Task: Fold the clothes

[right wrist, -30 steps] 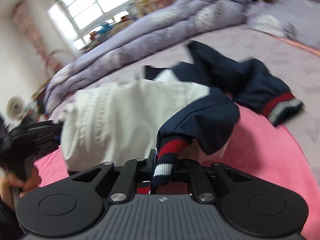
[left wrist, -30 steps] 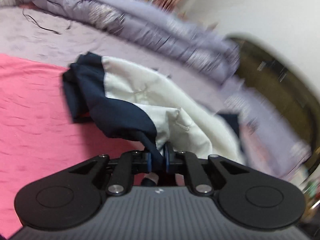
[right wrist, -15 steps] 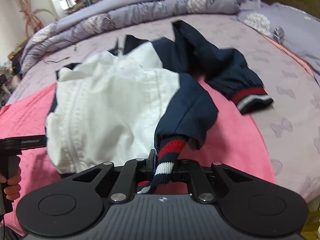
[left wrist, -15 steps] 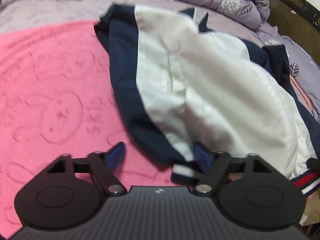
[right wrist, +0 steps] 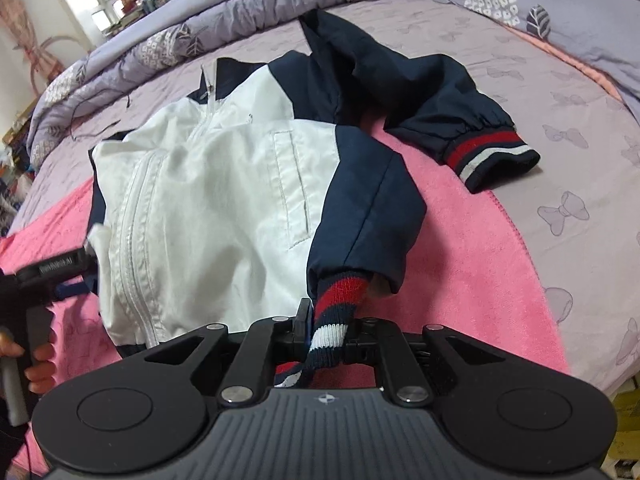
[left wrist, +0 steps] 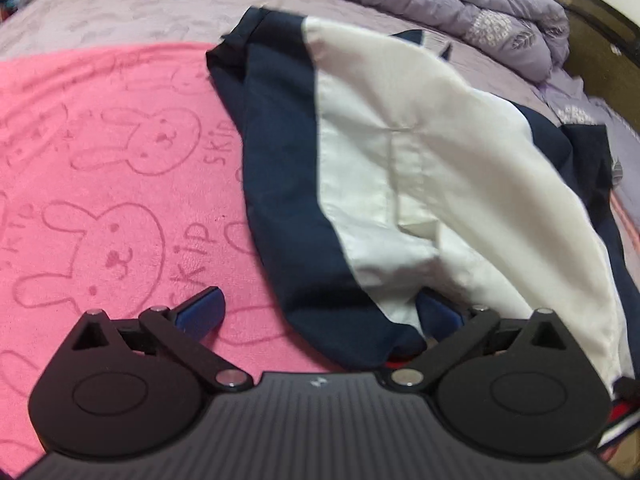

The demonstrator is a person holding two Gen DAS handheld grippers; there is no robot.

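While its jaws have just been swinging apart, the left gripper (left wrist: 318, 312) now stands wide open over the near hem of the jacket (left wrist: 400, 168), its blue pads (left wrist: 200, 310) spread to either side. The navy edge of the hem lies loose between them; the left pad rests clear of the cloth above the pink blanket (left wrist: 100, 200), while the right pad sits at the fold where white meets navy, and whether it touches cannot be told. Nothing is pinched.

The right gripper (right wrist: 326, 330) is closed tight on the striped cuff (right wrist: 340, 308) of the near sleeve, red, navy and white ribbing bunched between its fingers, with the sleeve rising from there to the jacket's right shoulder.

From that grip the jacket spreads away front-up: white chest panels, a white zip (right wrist: 136, 216) running near to far on the left, a slit pocket (right wrist: 294, 184) in the middle, navy at the sides. The far sleeve (right wrist: 420, 92) stretches right, its striped end lying on the lilac bedsheet (right wrist: 560, 184) just past the blanket's edge.

At the left edge of the right view a hand (right wrist: 38, 360) grips the left tool's handle. A rumpled lilac quilt (right wrist: 240, 8) is heaped along the far side of the bed.
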